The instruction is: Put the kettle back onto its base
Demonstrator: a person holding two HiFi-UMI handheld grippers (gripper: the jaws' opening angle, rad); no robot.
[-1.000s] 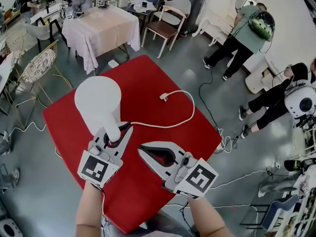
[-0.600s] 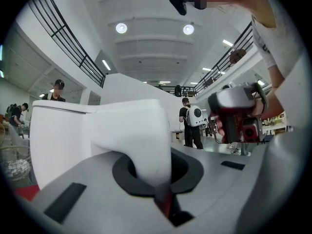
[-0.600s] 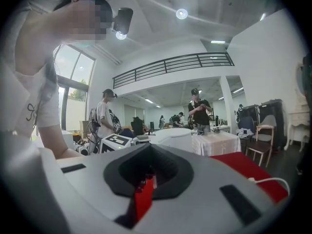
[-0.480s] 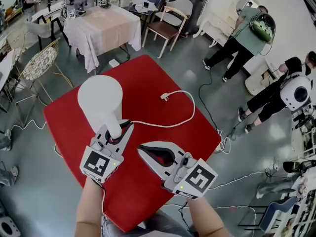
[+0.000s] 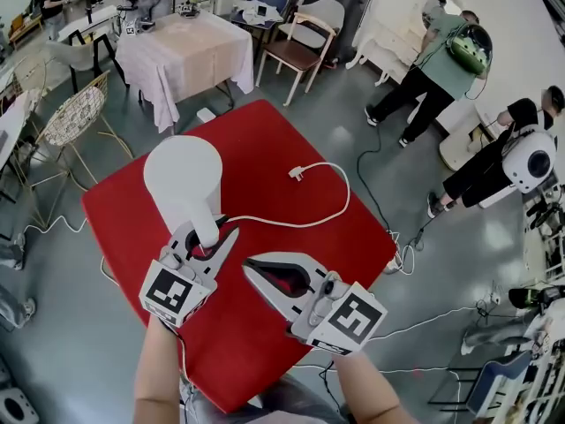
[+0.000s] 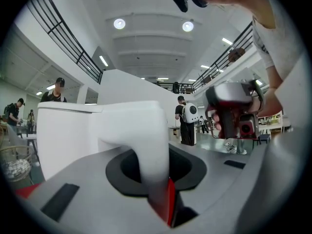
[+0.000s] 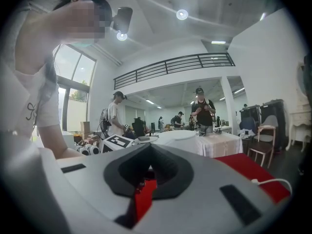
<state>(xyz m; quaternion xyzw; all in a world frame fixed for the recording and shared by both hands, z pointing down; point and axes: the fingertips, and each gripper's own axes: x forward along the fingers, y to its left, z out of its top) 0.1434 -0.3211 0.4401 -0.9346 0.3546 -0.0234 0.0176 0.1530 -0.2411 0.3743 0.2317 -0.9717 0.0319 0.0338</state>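
Observation:
A white kettle (image 5: pixel 181 179) stands on the red table (image 5: pixel 265 140), seen from above. Its base is hidden beneath it. My left gripper (image 5: pixel 207 237) has the kettle's handle (image 6: pixel 146 150) between its jaws. The jaws have just been opening, and a thin red gap shows beside the handle, so the pads no longer press on it. The kettle's body (image 6: pixel 73 130) fills the left gripper view. My right gripper (image 5: pixel 250 270) hovers to the right of the handle, shut with nothing in it; the right gripper view (image 7: pixel 141 194) shows only red table between its jaws.
A white cord (image 5: pixel 327 210) runs from under the kettle across the table to a loose plug (image 5: pixel 296 173). Around the table are a wooden chair (image 5: pixel 300 42), a cloth-covered table (image 5: pixel 181 56), a wire chair (image 5: pixel 75 117) and people at the right.
The left jaws look slightly wider apart around the handle. The kettle and both grippers keep their places.

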